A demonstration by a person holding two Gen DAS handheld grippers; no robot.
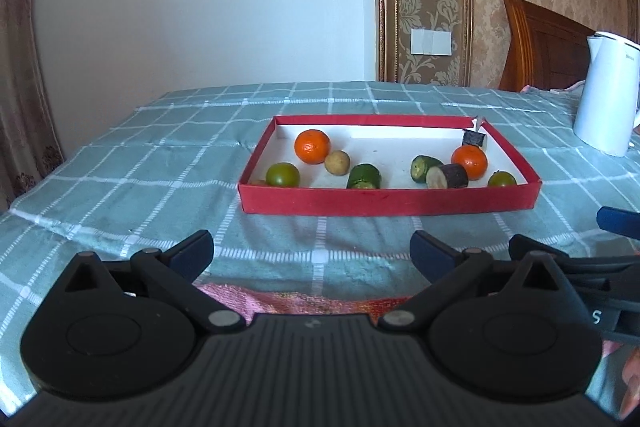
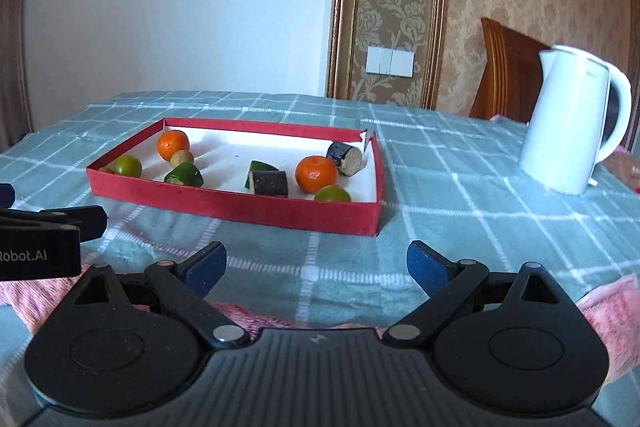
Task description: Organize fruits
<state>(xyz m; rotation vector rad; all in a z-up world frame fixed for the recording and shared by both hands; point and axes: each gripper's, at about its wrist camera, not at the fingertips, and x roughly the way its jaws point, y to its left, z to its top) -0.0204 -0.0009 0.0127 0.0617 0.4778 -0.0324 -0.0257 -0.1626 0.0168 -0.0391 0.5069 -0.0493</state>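
Note:
A shallow red box [image 1: 388, 201] [image 2: 240, 205] with a white floor lies on the checked cloth. Inside it are two oranges [image 1: 312, 146] [image 1: 469, 162], two small green fruits [image 1: 282, 174] [image 1: 501, 179], a tan round fruit [image 1: 337, 163], two green cucumber pieces [image 1: 363, 177] [image 1: 421, 167] and two dark cut pieces [image 1: 448, 175] [image 1: 474, 138]. My left gripper [image 1: 312, 253] hovers open in front of the box, nothing between its fingers. My right gripper [image 2: 316, 265] is also open and empty, nearer the box's right end. The same orange [image 2: 316, 174] shows in the right wrist view.
A white electric kettle [image 2: 572, 123] [image 1: 608, 95] stands to the right of the box. A pink towel [image 2: 608, 303] [image 1: 288, 297] lies under the grippers at the near edge. A wooden headboard [image 2: 508, 67] and patterned wall stand behind the table.

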